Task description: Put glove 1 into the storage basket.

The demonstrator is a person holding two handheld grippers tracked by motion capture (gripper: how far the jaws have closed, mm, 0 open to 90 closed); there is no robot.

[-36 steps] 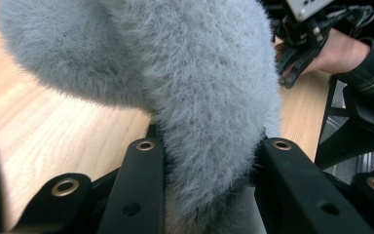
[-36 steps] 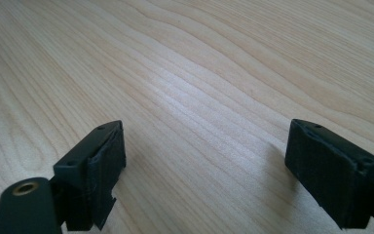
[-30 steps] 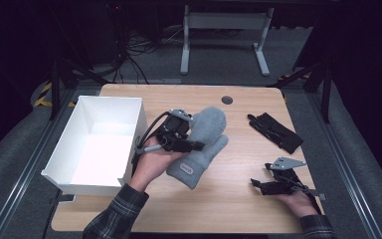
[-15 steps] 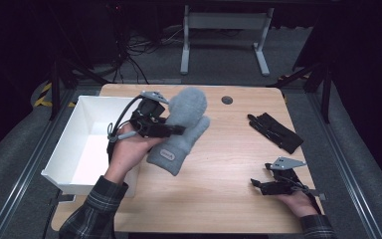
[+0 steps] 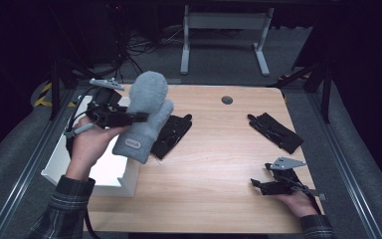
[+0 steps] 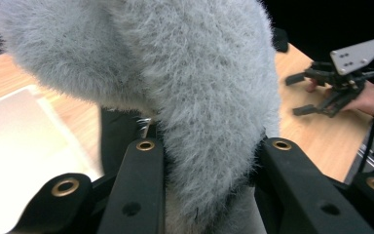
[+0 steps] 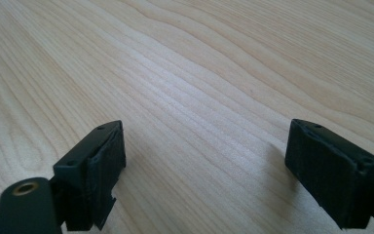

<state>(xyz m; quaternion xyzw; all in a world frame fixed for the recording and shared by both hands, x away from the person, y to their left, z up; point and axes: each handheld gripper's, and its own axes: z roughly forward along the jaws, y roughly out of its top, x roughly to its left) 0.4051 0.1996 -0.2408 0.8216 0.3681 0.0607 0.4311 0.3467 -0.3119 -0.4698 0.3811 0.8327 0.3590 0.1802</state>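
High view: your left gripper (image 5: 132, 117) clamps grey mitten (image 5: 143, 117), cuff hanging down over white box's (image 5: 97, 175) right edge; box lies just left/below. Right gripper (image 5: 258, 185) spread wide, idle.

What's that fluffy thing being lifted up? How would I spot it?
Start at the white box on the wooden table's left edge. Above it, the left gripper pinches a grey mitten in the air. It is pale and fuzzy; the two gloves lying on the table are flat and black.
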